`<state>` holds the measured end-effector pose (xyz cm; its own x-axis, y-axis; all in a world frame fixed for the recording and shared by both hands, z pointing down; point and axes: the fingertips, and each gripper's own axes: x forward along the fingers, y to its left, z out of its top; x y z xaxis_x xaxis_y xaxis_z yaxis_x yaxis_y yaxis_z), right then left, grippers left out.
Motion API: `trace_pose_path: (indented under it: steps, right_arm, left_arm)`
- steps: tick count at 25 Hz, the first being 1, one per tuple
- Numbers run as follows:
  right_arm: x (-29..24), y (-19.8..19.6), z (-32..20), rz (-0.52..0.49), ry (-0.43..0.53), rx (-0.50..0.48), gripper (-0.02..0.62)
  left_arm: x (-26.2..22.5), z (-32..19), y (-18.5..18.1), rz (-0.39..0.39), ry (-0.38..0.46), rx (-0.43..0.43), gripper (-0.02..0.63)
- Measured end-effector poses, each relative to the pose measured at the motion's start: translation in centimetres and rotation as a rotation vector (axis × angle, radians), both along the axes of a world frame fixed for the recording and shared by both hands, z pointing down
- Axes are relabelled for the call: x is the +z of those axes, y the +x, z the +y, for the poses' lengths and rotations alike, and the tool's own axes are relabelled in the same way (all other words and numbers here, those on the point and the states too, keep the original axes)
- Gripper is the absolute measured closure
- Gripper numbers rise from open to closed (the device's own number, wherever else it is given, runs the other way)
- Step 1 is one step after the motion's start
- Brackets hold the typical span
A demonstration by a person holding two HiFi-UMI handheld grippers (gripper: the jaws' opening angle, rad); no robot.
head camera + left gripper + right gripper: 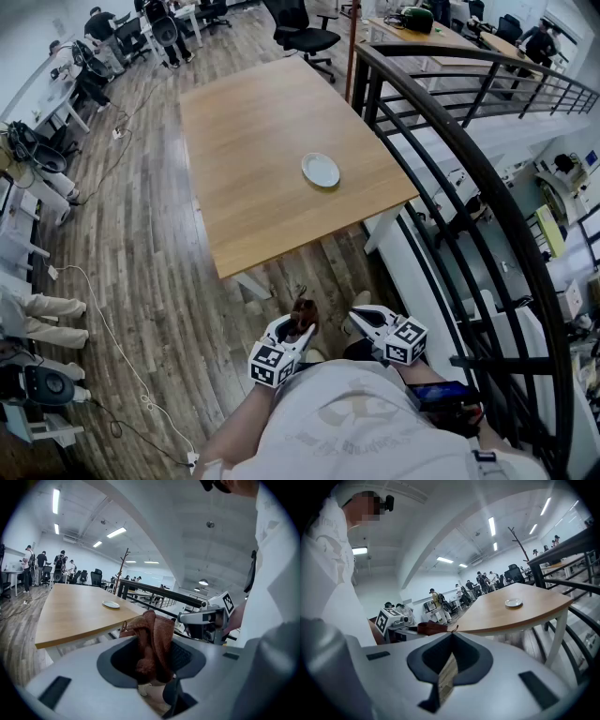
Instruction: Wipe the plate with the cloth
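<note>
A small white plate (321, 170) sits on the wooden table (253, 141), toward its near right part and well ahead of both grippers. Down by the person's body, off the table's near edge, my left gripper (300, 322) is shut on a rust-brown cloth (303, 314). In the left gripper view the cloth (153, 637) is bunched upright between the jaws, with the plate (111, 604) far beyond. My right gripper (364, 319) is held beside it, shut and empty. The right gripper view shows its jaws (451, 637) closed together, and the plate (513, 603) on the distant tabletop.
A black curved railing (450, 141) runs along the table's right side, close to its edge. Office chairs (305, 33) stand beyond the far end. People sit at desks (56, 103) at the left. A white cable (103, 319) trails over the wood floor.
</note>
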<state>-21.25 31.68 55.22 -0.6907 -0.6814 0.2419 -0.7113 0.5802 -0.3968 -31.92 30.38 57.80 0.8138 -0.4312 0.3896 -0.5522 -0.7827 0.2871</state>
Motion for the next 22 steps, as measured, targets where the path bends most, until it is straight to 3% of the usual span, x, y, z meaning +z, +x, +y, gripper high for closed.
trace_pose_path:
  steps: [14, 22]
  right_arm:
    - [-0.8, 0.1, -1.5, -0.032, 0.036, 0.038, 0.581]
    - [0.1, 0.5, -0.1, -0.012, -0.009, 0.075, 0.581]
  left_arm:
    - [-0.4, 0.1, -2.3, -0.015, 0.019, -0.054, 0.437]
    - [-0.3, 0.7, -1.7, -0.014, 0.003, -0.013, 0.437]
